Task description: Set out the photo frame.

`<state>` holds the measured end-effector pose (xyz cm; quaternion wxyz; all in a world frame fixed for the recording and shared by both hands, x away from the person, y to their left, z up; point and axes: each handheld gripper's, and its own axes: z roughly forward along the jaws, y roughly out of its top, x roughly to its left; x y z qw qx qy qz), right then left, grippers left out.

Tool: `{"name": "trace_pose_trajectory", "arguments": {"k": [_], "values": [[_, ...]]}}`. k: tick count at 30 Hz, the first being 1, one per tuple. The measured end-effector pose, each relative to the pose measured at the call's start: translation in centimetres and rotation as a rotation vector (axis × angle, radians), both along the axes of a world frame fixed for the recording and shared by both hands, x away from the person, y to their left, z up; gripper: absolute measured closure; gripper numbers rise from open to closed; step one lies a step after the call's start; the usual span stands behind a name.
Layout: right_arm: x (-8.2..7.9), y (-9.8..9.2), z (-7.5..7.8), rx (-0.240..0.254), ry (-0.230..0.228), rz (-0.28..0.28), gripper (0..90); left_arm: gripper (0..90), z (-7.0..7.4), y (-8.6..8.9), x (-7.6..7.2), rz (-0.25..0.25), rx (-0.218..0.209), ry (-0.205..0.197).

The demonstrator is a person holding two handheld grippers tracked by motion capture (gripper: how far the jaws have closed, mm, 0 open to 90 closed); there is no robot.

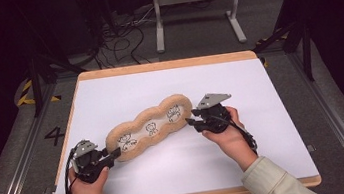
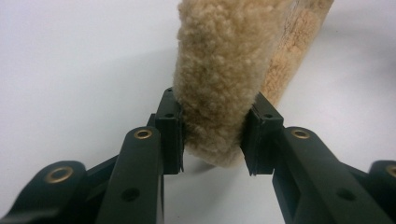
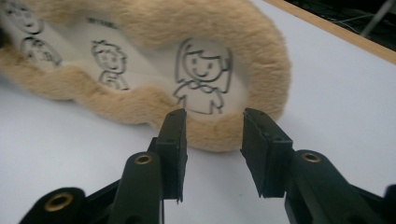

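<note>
Between two grippers on white table (image 1: 265,130), high view: plush cushion (image 1: 136,124) lies diagonally. Left gripper (image 1: 113,155) at its near-left end, right gripper (image 1: 189,121) at far-right end.

Left gripper view: jaws clamp fuzzy cushion edge (image 2: 217,84).

Right gripper view: jaws parted, empty, just short of cushion rim (image 3: 219,140).

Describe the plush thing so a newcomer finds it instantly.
On the white table, look near the middle, between the left gripper and right gripper. The plush pad is a long tan, fuzzy-rimmed shape with three lobes, each with a cartoon child drawn on its pale centre.
</note>
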<state>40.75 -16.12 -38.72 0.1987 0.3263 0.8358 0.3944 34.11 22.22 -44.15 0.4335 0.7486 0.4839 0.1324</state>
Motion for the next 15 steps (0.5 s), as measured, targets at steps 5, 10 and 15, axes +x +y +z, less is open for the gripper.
{"name": "trace_pose_trajectory", "arguments": {"k": [5,10,15], "values": [[1.8,-0.2,-0.2,0.005,0.023,-0.037,59.8,64.7,-0.1,0.0,0.1,0.003,-0.005,0.002],[3.4,-0.1,-0.7,-0.020,0.031,-0.056,57.5,64.5,-0.1,0.0,0.3,0.011,-0.006,0.002],[5.0,-0.3,-2.0,-0.014,0.083,-0.057,55.5,64.5,-0.2,0.1,0.3,0.008,-0.007,0.002]]}}
